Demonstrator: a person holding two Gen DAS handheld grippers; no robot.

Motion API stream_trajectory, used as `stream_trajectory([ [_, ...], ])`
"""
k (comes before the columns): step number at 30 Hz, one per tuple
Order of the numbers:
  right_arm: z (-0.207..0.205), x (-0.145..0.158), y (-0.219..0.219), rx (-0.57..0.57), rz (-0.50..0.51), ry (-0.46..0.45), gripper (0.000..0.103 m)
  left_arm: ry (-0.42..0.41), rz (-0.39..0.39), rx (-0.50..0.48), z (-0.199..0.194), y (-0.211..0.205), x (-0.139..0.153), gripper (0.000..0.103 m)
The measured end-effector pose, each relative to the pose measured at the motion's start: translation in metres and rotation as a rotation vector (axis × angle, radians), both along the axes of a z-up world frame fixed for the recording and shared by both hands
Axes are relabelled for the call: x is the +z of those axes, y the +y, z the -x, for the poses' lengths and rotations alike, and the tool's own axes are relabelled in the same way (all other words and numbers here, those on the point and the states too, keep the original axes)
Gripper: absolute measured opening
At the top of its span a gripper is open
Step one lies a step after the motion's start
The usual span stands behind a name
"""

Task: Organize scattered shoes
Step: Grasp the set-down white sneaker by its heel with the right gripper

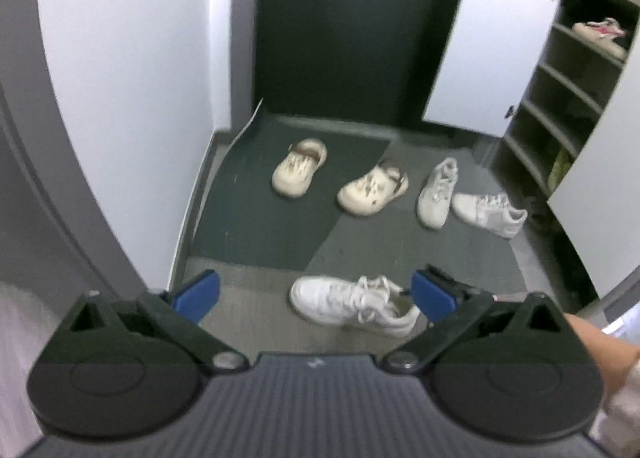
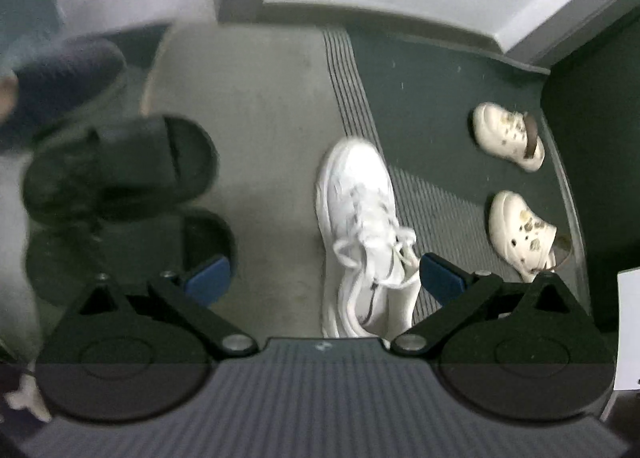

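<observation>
Shoes lie all over the floor [image 1: 248, 282] by a dark door [image 1: 360, 26]. The left gripper [image 1: 316, 294] is wide open w/ nothing in it, and it hangs over a white sneaker [image 1: 352, 304] that lies on its side, toe to the left. The sneaker's heel end sits near the blue pad [image 1: 434, 296] on the right (touching or not, can't tell, it's blurry). Farther back, two cream clogs [image 1: 300, 168] sit on and by a dark green mat [image 1: 256, 218], near each other but apart. Right of them are two more white sneakers [image 1: 438, 194], very close at one end. A shoe shelf [image 1: 568, 98] stands open on the right, w/ a pale shoe w/ pink bits [image 1: 600, 36] on an upper shelf. The right gripper [image 2: 324, 278] is also wide open and holds nothing. The same white sneaker [image 2: 360, 218] lies below it, toe pointing away, its laces just beside the right blue pad [image 2: 440, 278]. The two cream clogs [image 2: 508, 134] show on the mat at the right. Two black slides [image 2: 120, 166] are at the left, one partly on top of the other.
</observation>
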State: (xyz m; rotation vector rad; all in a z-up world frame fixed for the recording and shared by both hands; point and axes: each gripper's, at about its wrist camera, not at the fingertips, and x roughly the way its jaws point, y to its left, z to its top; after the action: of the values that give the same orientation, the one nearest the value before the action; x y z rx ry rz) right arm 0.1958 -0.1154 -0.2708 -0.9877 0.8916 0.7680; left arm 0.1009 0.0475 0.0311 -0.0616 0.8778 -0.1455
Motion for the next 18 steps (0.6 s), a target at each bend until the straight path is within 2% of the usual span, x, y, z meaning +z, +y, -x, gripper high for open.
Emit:
stream_trajectory([
  [6,-0.036,-0.035,-0.001,-0.05,0.013,0.031,0.103,-0.022,0.01,0.078,-0.022,0.003,0.001,0.103],
  [10,-0.059,-0.057,-0.001,-0.084,0.021,0.056,0.103,0.019,0.037,0.086,-0.043,-0.003,-0.005,0.103],
  [13,-0.076,-0.074,-0.001,-0.109,0.027,0.075,0.103,0.05,0.037,0.068,-0.053,-0.013,-0.013,0.103],
  [18,-0.105,-0.102,-0.002,-0.152,0.036,0.106,0.103,0.021,0.007,0.007,-0.052,-0.035,-0.013,0.103],
])
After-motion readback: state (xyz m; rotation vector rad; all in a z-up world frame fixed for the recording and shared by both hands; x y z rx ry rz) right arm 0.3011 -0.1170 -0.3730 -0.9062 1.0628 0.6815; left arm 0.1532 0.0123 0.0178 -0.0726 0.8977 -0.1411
